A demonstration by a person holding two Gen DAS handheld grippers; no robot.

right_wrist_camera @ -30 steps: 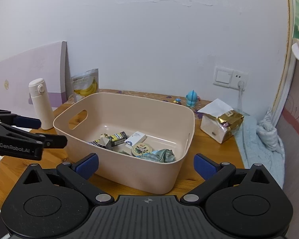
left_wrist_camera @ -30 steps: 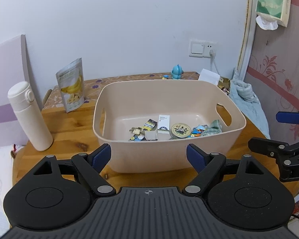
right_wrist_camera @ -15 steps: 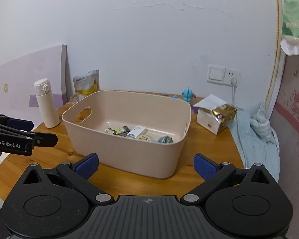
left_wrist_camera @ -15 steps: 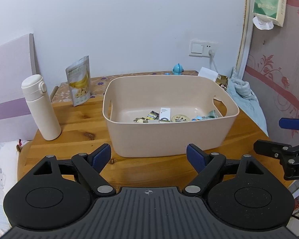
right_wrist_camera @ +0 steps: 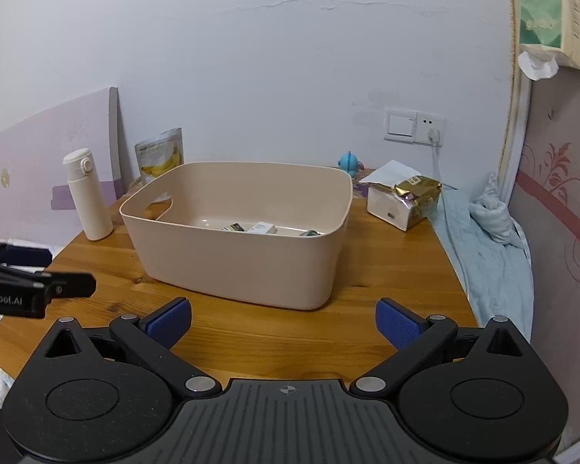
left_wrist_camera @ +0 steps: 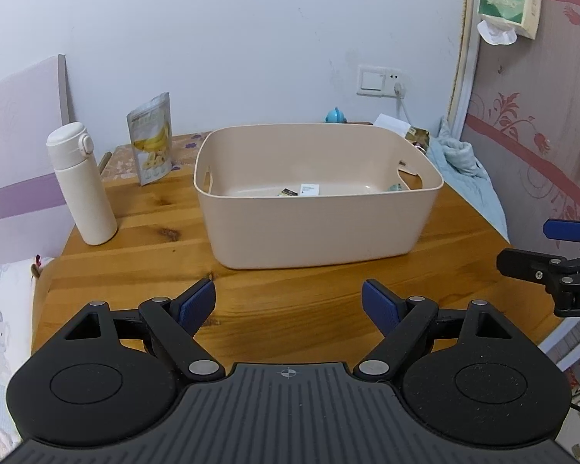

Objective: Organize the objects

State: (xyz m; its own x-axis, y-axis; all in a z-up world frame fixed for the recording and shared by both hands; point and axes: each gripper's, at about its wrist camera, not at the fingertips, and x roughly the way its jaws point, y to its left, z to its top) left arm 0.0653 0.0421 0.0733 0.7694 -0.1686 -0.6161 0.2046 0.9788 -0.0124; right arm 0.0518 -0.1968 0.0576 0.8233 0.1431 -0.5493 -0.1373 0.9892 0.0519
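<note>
The wooden surface (left_wrist_camera: pixel 143 270) is seen filling the middle of both views. On it, near the centre, a beige bin (left_wrist_camera: pixel 317 224) is set upright, and a few small items (left_wrist_camera: pixel 308 189) are glimpsed on its floor, mostly hidden by the near wall. A crumpled light blue cloth (right_wrist_camera: pixel 491 239) is draped off the right edge. The left gripper (left_wrist_camera: pixel 289 303) is held low over the near edge, fingers (left_wrist_camera: pixel 197 303) spread wide apart with nothing between them; the right gripper (right_wrist_camera: pixel 283 321) is held likewise, fingers (right_wrist_camera: pixel 396 323) apart and empty. A white bottle (left_wrist_camera: pixel 82 189) is stood left of the bin, well apart from it. A banana snack pouch (left_wrist_camera: pixel 150 139) is propped upright behind. A white box with gold foil wrapping (right_wrist_camera: pixel 406 201) is placed right of the bin. A small blue figurine (right_wrist_camera: pixel 348 164) is spotted at the back, by the wall.
</note>
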